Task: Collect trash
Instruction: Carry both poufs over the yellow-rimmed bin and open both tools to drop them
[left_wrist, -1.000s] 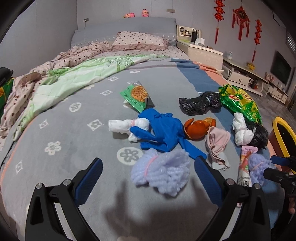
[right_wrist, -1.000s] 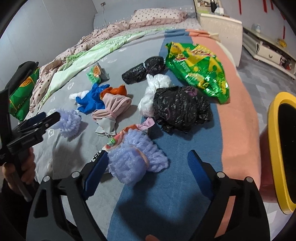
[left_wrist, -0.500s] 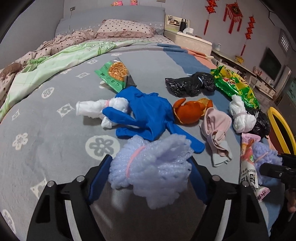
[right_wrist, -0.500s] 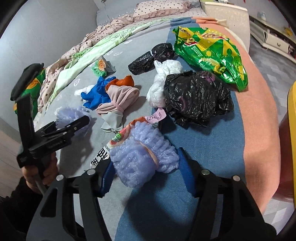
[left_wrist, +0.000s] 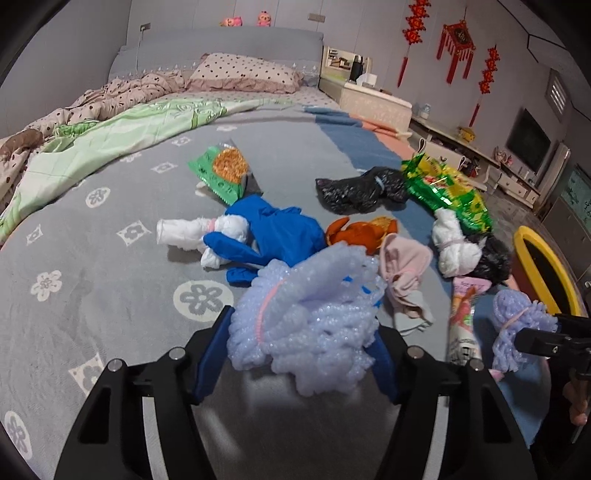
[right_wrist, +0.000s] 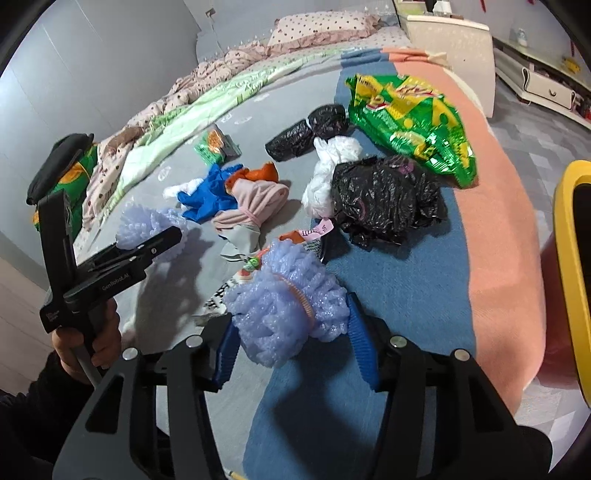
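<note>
Trash lies scattered on the bed. My left gripper (left_wrist: 301, 347) is shut on a pale purple foam net bundle (left_wrist: 306, 314) and holds it above the grey blanket; it also shows in the right wrist view (right_wrist: 147, 225). My right gripper (right_wrist: 291, 332) is shut on a second purple foam net bundle (right_wrist: 288, 302), also seen in the left wrist view (left_wrist: 517, 325). On the bed lie a blue glove (left_wrist: 273, 232), a white wad (left_wrist: 192, 236), an orange bag (left_wrist: 362, 232), a pink cloth (left_wrist: 402, 266), black bags (right_wrist: 384, 199) and a large green snack bag (right_wrist: 410, 118).
A yellow-rimmed bin (right_wrist: 572, 266) stands on the floor at the right of the bed; it also shows in the left wrist view (left_wrist: 546, 269). A small green snack packet (left_wrist: 221, 173) and a printed wrapper (left_wrist: 461, 325) lie on the blanket. Quilts and a pillow (left_wrist: 240, 72) are at the far end.
Both grippers went from open around their foam net bundles to shut on them. Both bundles have since risen off the bed.
</note>
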